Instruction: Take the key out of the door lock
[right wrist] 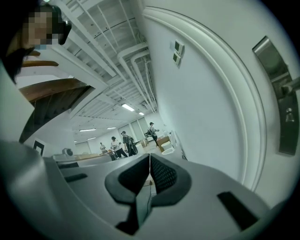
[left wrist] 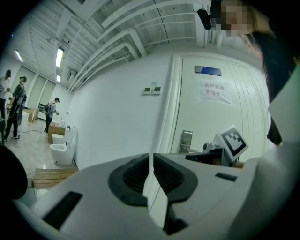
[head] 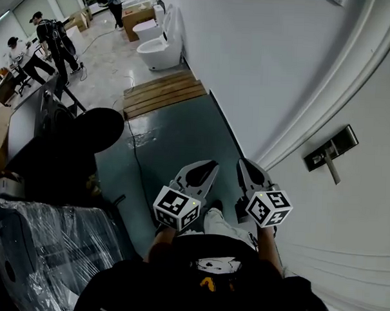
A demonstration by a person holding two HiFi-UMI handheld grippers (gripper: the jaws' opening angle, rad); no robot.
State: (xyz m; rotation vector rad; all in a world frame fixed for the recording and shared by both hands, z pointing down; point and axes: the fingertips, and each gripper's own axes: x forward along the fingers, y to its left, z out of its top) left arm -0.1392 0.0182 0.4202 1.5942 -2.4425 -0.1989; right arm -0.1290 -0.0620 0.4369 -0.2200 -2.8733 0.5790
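Two claws closed, empty, near door lock.

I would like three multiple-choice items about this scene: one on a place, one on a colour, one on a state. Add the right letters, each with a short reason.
1. In the head view, where is the door lock plate?
A. on the door, to the right of the right gripper
B. between the two grippers
C. flat on the floor

2. What colour is the nearest toilet?
A. black
B. white
C. brown

3. How do the jaws of the right gripper stand?
A. wide apart
B. closed on a key
C. together, with nothing between them

Answers:
1 A: the plate sits on the white door, beyond the right gripper's right side.
2 B: its bowl is plainly white.
3 C: the right gripper view shows the jaws meeting, with nothing held.
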